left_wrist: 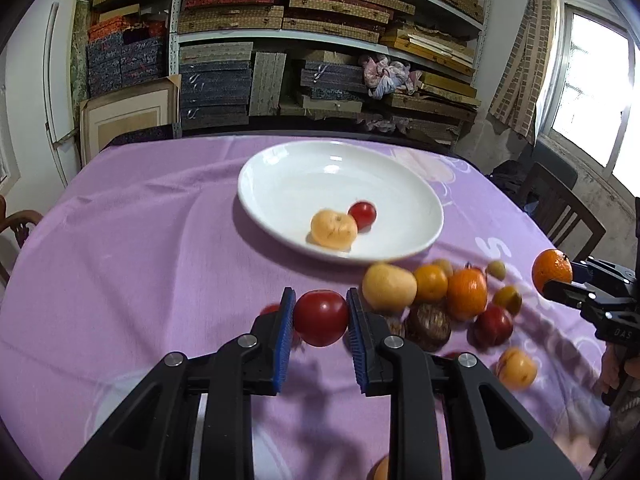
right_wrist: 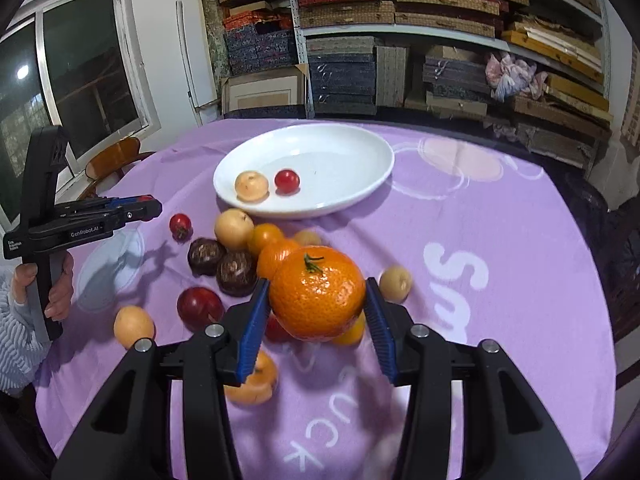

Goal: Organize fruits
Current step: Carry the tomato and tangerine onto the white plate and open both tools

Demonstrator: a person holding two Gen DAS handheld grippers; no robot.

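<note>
Left gripper point(left_wrist: 320, 316) clamps a glossy red tomato point(left_wrist: 321, 317); right gripper point(right_wrist: 316, 300) clamps a dimpled, green-stemmed orange mandarin point(right_wrist: 317, 293).

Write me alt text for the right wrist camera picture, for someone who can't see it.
The right gripper holds an orange mandarin above a purple tablecloth strewn with loose fruit. Beyond lies a white plate holding a red tomato and a pale yellow fruit. The left gripper shows at the left edge.

Black plastic left claw point(left_wrist: 320, 318), blue ribbed pads point(left_wrist: 285, 340), silver screws, white GenRobot.AI lettering, pale ribbed sleeve point(right_wrist: 16, 332)
</note>
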